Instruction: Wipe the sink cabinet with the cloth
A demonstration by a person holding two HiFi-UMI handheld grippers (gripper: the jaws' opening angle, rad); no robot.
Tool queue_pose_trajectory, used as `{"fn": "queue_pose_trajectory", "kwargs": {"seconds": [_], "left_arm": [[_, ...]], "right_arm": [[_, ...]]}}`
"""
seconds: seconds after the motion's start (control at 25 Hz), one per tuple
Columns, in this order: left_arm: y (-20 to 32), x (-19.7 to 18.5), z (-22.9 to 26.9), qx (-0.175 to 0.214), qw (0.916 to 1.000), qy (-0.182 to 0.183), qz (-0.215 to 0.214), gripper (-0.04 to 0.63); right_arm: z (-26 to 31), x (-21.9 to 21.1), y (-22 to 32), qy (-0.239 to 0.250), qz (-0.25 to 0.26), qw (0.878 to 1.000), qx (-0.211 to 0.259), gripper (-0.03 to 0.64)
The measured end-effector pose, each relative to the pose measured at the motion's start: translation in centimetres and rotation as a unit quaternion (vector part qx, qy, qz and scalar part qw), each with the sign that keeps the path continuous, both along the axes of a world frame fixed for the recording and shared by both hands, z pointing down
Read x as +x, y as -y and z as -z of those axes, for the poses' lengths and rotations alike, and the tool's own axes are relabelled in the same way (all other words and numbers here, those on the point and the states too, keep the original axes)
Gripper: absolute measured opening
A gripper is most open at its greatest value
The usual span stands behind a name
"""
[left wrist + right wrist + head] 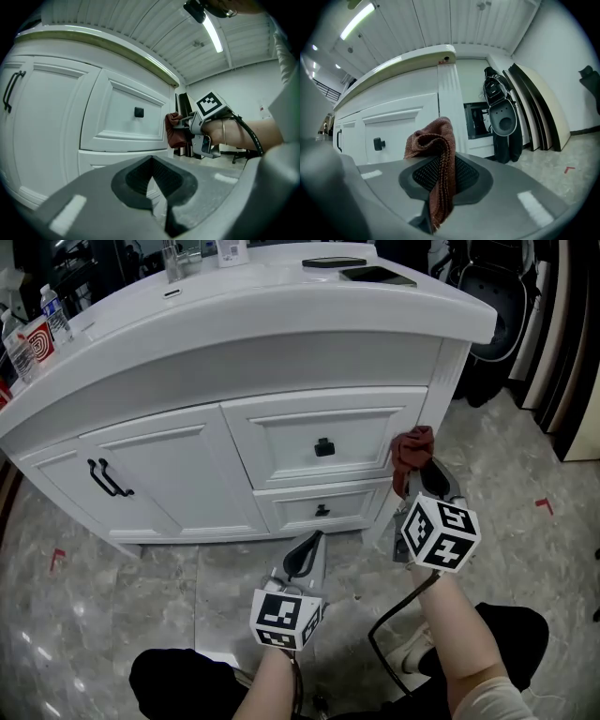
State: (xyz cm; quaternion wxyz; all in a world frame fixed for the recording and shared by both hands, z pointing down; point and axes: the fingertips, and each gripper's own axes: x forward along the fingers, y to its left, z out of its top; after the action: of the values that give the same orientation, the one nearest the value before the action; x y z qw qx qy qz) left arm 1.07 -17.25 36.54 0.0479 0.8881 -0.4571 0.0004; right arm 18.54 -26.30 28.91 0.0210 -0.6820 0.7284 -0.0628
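The white sink cabinet [281, 442] fills the head view, with two drawers and a door. My right gripper [415, 476] is shut on a brown-red cloth [412, 452] and holds it against the cabinet's right corner post, beside the upper drawer. In the right gripper view the cloth [436, 154] bunches up between the jaws in front of the post [451, 112]. My left gripper [307, 554] hangs low before the lower drawer, shut with nothing in it. From the left gripper view the cloth [176, 131] and the right gripper [187, 127] show at the cabinet's edge.
Black knobs [324, 447] sit on the drawers and a black handle [110, 478] on the door. Bottles [54, 315] and dark flat items [375, 276] lie on the countertop. Right of the cabinet stand a black chair [504, 117] and leaning boards [539, 108]. Marble floor lies below.
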Motion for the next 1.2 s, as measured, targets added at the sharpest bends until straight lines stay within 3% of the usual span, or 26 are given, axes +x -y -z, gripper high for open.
{"fn": "queue_pose_trajectory", "kwargs": {"seconds": [0.16,0.48,0.72,0.92,1.2], "left_arm": [[-0.1,-1.1,0.1,0.002,0.9999,0.003,0.012,0.000],[0.4,-6.6,0.9,0.016,0.9976,-0.017,0.065,0.000],[1.0,-11.0,0.5,0.010,0.9937,-0.026,0.109,0.000],[1.4,-12.8,1.3,0.024,0.9915,-0.047,0.119,0.000],[1.9,-11.7,1.0,0.021,0.9929,-0.038,0.110,0.000]], "right_arm": [[-1.9,-3.0,-1.3,-0.008,0.031,0.999,0.001,0.091],[-6.4,-18.0,-2.4,-0.021,0.173,0.985,-0.020,0.091],[-5.6,-25.6,-1.1,-0.024,0.231,0.973,-0.007,0.091],[-5.3,-27.1,-0.2,-0.040,0.240,0.970,-0.006,0.091],[-5.2,-23.5,0.7,-0.050,0.220,0.974,-0.007,0.092]]}}
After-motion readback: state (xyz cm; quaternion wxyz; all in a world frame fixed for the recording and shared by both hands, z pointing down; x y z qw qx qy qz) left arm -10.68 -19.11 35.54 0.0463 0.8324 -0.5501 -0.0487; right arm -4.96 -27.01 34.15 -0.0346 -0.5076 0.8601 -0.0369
